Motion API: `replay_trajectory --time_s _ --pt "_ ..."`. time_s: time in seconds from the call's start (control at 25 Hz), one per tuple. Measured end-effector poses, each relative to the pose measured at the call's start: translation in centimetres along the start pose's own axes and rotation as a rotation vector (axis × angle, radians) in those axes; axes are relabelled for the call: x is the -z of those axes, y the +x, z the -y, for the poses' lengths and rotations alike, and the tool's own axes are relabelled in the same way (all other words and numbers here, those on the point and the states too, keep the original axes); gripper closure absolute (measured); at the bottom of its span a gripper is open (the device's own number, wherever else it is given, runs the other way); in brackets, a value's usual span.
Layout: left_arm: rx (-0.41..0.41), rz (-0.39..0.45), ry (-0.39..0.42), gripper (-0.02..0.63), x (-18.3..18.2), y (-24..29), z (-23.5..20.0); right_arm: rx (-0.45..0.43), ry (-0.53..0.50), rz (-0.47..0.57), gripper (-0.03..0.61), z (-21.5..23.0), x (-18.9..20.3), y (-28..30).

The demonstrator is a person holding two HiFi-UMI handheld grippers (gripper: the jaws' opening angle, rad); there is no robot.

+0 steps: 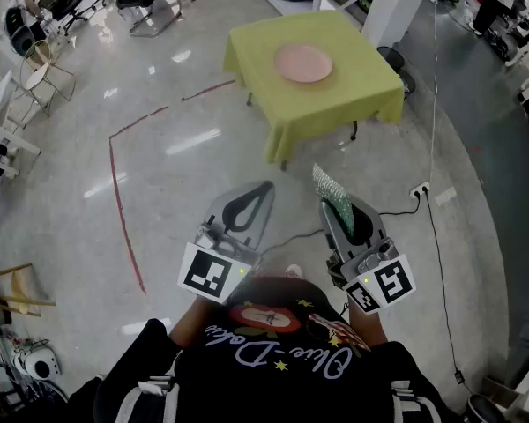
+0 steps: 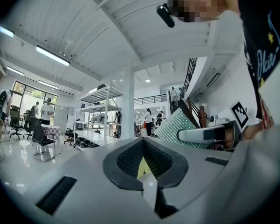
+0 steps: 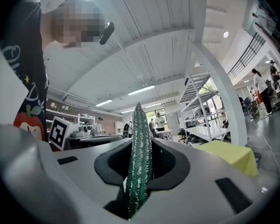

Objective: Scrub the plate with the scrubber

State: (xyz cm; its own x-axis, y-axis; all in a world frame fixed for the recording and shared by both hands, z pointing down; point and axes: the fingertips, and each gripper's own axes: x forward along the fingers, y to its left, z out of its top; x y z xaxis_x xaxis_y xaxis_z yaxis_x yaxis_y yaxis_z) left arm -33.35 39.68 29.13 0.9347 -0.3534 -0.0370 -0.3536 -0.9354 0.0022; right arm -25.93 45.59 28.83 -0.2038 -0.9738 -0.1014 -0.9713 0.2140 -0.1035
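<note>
Right gripper is clamping the green scrubber edge-on, fingers pressing on both of its faces, and the sparkly pad is poking out well past the fingertips. Left gripper is carrying nothing, its fingers closed right together. The pink plate is sitting far ahead of both sets of fingers, on the yellow-green table, well apart from the scrubber, with nothing touching it.

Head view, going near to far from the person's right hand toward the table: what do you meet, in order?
right claw, shut on the green scrubber → floor → table under a yellow-green cloth → pink plate on it
</note>
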Motion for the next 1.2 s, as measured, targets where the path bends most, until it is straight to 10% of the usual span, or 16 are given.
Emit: replay_trajectory --time_s 1.2 --pt "-0.098 -0.070 0.006 0.615 0.5 2.5 5.3 0.069 0.066 0.076 0.515 9.5 -2.4 -8.4"
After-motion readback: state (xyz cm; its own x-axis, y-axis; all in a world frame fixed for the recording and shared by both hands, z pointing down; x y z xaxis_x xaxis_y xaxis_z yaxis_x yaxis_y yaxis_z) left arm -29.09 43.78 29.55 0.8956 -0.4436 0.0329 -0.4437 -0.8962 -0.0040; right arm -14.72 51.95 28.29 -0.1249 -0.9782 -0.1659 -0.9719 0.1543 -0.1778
